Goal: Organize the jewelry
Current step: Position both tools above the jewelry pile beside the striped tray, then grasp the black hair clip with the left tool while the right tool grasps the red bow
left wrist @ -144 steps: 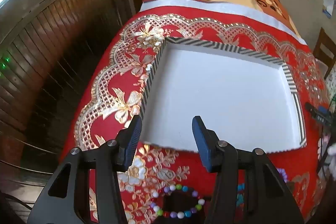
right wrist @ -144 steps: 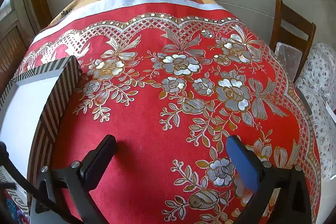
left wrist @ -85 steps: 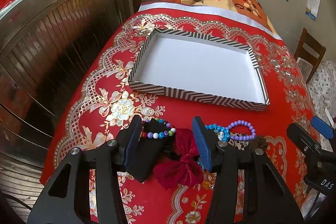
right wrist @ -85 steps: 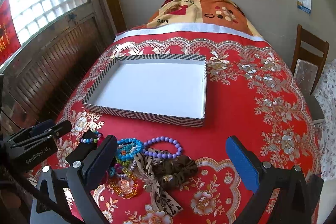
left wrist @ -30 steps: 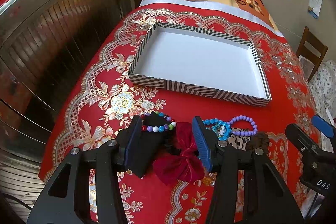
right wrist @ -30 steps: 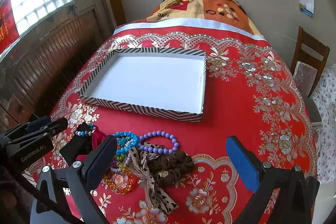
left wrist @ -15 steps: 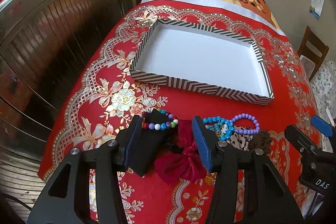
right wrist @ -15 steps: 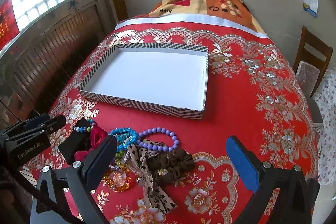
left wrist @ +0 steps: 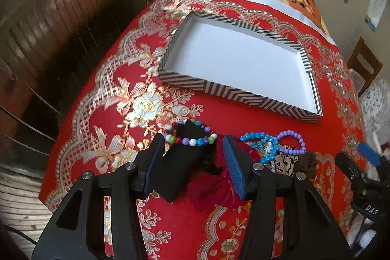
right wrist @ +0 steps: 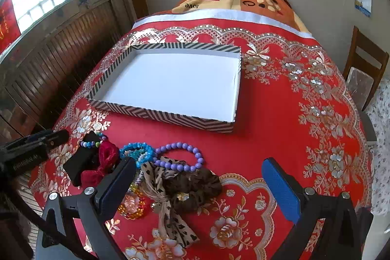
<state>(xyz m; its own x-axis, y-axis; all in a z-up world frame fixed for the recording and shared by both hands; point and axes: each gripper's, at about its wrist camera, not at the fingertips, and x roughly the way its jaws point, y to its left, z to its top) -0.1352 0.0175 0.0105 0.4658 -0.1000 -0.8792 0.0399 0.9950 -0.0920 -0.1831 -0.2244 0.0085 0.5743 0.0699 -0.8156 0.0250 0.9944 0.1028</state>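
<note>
1. The jewelry is all heaped at the near edge of the red floral tablecloth [right wrist: 280,128], none of it in the tray yet: a multicoloured bead bracelet [left wrist: 192,138] looped round a black display block [left wrist: 182,162], a dark red velvet bow [left wrist: 214,184], a tangle of blue bead bracelets [right wrist: 136,152], a purple bead bracelet [right wrist: 180,155], amber beads [right wrist: 132,205], and a leopard-print scrunchie with a bow [right wrist: 185,189].

2. What has changed — a few seconds ago both my cameras were close over the cloth and the tray with almost no jewelry in sight; I have since pulled back, and in the last second I have eased the left side forward, so the multicoloured bracelet now sits just ahead of my left tongs.

3. My left gripper [left wrist: 193,162] is spread apart, its pads flanking the black block and the velvet bow, holding nothing. I judge that the first pick is being lined up, not started.

4. My right gripper [right wrist: 197,184] is wide apart and empty too, hovering over the scrunchie and the purple beads.

5. The chevron-striped tray [right wrist: 229,79] lies beyond the pile, its white floor bare — so the whole sort is ahead of me.

6. The pieces touch and overlap; lifting one may drag a neighbour along.
</note>
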